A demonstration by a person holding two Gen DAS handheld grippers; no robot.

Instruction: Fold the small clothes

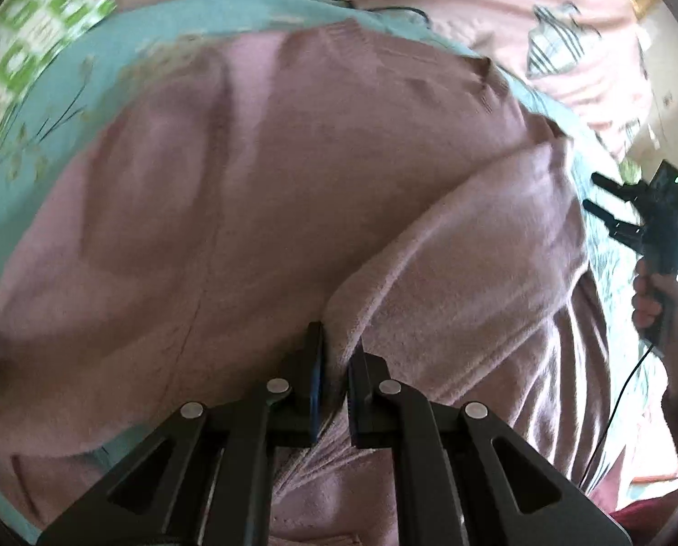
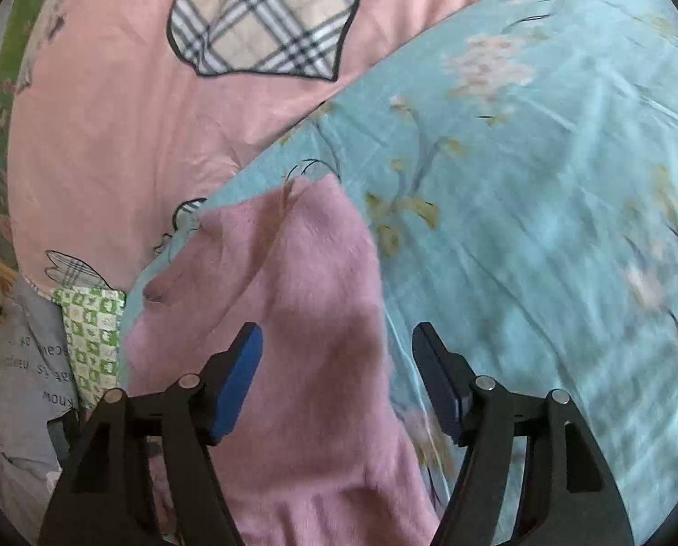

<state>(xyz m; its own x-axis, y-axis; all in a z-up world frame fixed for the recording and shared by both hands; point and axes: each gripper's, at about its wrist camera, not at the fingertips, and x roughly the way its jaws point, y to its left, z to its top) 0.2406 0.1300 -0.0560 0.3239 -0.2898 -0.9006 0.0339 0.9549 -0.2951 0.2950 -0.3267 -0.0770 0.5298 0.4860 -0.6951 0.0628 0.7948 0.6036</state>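
While pink fleece garment (image 1: pixel 257 209) lies spread on teal floral sheet (image 2: pixel 543 191), left gripper (image 1: pixel 336 364) sits clamped on fold of its fabric, pads nearly together with cloth pinched between. Right gripper (image 2: pixel 336 364) hovers over garment's edge, jaws apart, nothing between pads. Beyond sheet: pink quilt (image 2: pixel 111 113) with plaid heart patch (image 2: pixel 266 22). Green checked cloth (image 2: pixel 94 336) beside garment's corner. Person's hand (image 1: pixel 657 295) holds right gripper handle.

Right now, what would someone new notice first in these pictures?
The fuzzy pink garment fills the left wrist view, spread on a teal floral sheet, with the left gripper shut on a fold of it at the near edge. Beyond lies a pink blanket with a plaid heart, and the right gripper hangs open over the garment's edge.
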